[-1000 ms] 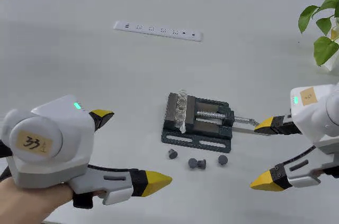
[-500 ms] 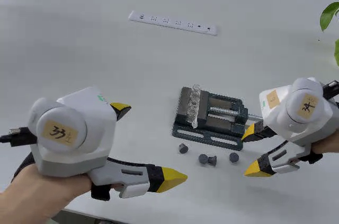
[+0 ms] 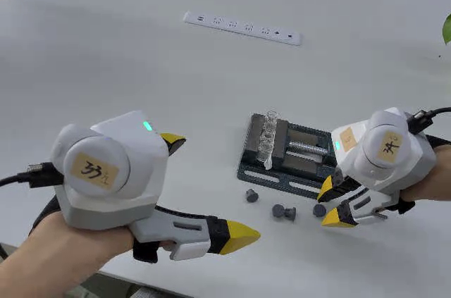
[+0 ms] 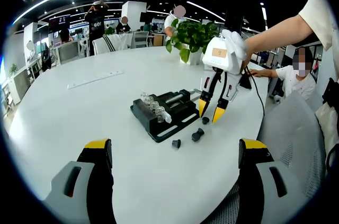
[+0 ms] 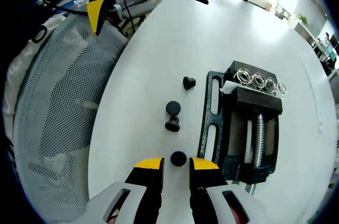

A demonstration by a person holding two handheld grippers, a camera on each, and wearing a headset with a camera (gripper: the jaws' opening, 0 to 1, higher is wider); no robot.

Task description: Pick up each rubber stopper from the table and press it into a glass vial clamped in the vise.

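Right gripper [image 5: 176,167]: jaws set narrow, tips parted by a gap about the width of one stopper. Nearest stopper [image 5: 178,158] lies on the table [image 5: 159,38] at the mouth of that gap, between the two yellow tips. Contact between tips and stopper cannot be confirmed. In the left gripper view these jaws point down, with the tips just above that stopper.

Further ahead of the right jaws: a pair of stoppers [image 5: 172,108], touching or nearly so, then a single stopper [image 5: 188,82] beyond them. All three lie loose on the table.

Vise [image 5: 249,123]: just to the right of the right jaws, running forward alongside the line of stoppers. A row of glass vials [image 5: 259,81] stands clamped at its far end, mouths open, no stopper fitted in any.

Left gripper [image 3: 206,189]: jaws wide apart, holding nothing. Vise and stoppers lie well ahead of these jaws, roughly centred between them.

Power strip [image 3: 242,27]: on the table, well beyond the vise.
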